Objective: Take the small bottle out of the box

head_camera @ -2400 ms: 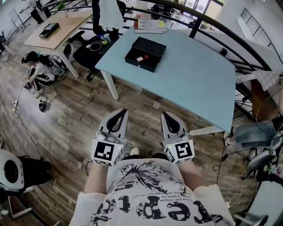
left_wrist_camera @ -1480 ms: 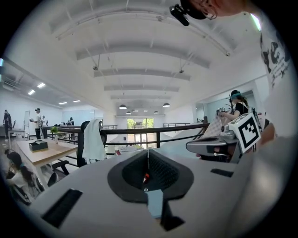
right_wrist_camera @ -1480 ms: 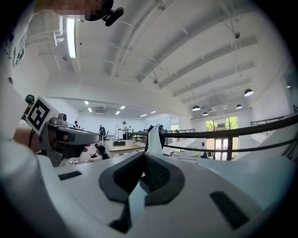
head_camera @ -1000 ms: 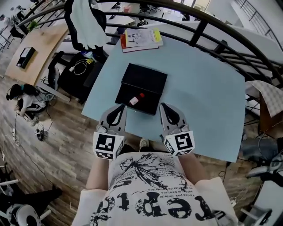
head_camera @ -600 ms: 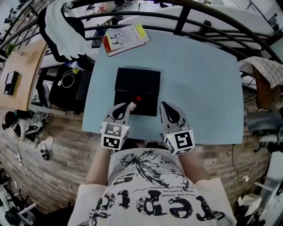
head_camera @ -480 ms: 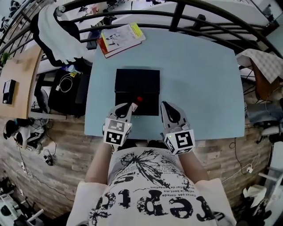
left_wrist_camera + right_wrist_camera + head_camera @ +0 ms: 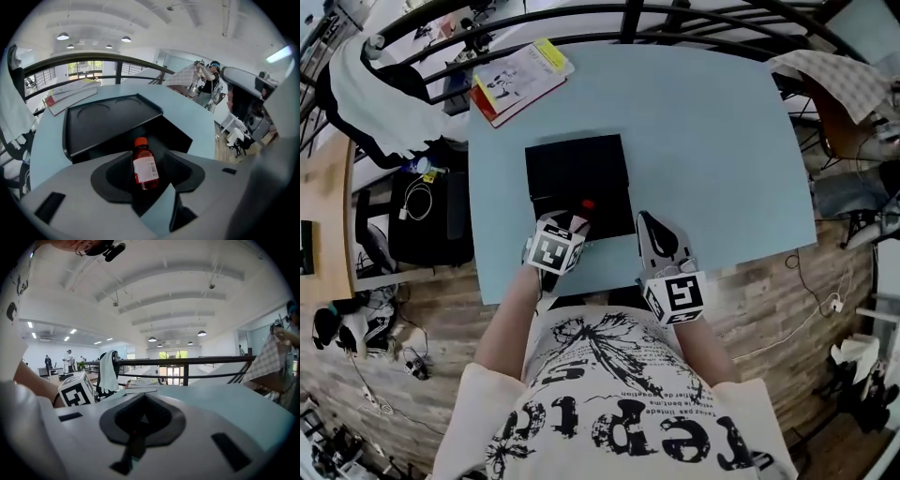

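Note:
A small red bottle (image 7: 582, 212) with a red cap and white label stands upright in the front compartment of the black box (image 7: 574, 173) on the pale blue table (image 7: 712, 141). In the left gripper view the bottle (image 7: 145, 165) shows between the pads of my left gripper (image 7: 149, 183), whose jaws are opening and do not press on it. In the head view my left gripper (image 7: 567, 228) is at the box's near edge. My right gripper (image 7: 651, 232) hovers shut over the table beside the box's right front corner, with nothing in it (image 7: 139, 422).
A stack of magazines (image 7: 517, 73) lies at the table's far left corner. A dark railing (image 7: 628, 11) runs behind the table. A chair with a white garment (image 7: 366, 89) stands to the left and a checked cloth (image 7: 834, 70) to the far right.
The person has walked up to the table. My left gripper moved forward to the box's front edge by the bottle. The right gripper stays beside the box.

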The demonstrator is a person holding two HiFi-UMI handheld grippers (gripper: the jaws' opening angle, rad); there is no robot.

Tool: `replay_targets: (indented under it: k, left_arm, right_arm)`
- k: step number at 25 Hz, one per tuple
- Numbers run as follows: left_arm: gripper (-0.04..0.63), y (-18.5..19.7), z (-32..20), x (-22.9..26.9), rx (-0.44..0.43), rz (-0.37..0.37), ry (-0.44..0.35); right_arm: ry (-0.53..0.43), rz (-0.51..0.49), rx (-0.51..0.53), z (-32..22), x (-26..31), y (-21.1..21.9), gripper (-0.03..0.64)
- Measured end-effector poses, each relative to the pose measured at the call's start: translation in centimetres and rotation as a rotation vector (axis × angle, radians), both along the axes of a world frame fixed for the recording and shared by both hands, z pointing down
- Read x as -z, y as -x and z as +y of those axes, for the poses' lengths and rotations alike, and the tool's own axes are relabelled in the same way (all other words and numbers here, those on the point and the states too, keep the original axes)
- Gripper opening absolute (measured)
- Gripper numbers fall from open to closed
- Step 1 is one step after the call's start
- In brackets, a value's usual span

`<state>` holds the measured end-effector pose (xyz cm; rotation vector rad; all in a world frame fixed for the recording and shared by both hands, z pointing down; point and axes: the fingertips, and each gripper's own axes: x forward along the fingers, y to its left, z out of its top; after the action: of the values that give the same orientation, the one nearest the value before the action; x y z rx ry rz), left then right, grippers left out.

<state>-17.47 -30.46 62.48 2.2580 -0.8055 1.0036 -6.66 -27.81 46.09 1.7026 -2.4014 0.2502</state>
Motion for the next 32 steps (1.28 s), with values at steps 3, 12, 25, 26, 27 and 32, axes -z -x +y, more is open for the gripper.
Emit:
replay_targets:
  k: [3,12,25,26,27,32]
  left_arm:
    - [0.229,-0.5,-0.3,-1.7,-0.036,-0.036,0.044]
    - [0.241,-1.8,-0.7,-5.3,-0.078,-0.134,0.149]
    - [0.233,-2.1,-0.7,-5.9,-0.073,-0.162,0.088]
    - [0.233,-2.1,-0.8,-5.7,-0.076,-0.167,0.073]
    - [0.233,-2.0,-1.0,-5.4,-0.074,-0.172,0.059]
    - [0.233,-1.8,-0.8,-2.9,-0.045,-0.115,0.013]
  right_arm:
    - [0.004,0.011,-0.025,0.2,-0.2,-0.6,0.008]
    - [0.019,0.024,-0.066,0.2,-0.4,-2.8,0.008]
    - [0.027,0.041,-0.063,0.3,-0.4,-4.6,0.008]
    - [0.025,0.042,-0.059,0.3,-0.4,-4.5,0.008]
    - [0.022,0.042,-0.054,0.3,-0.4,-4.4,0.008]
    - [0.009,0.046,-0.029,0.2,0.2,-3.8,0.008]
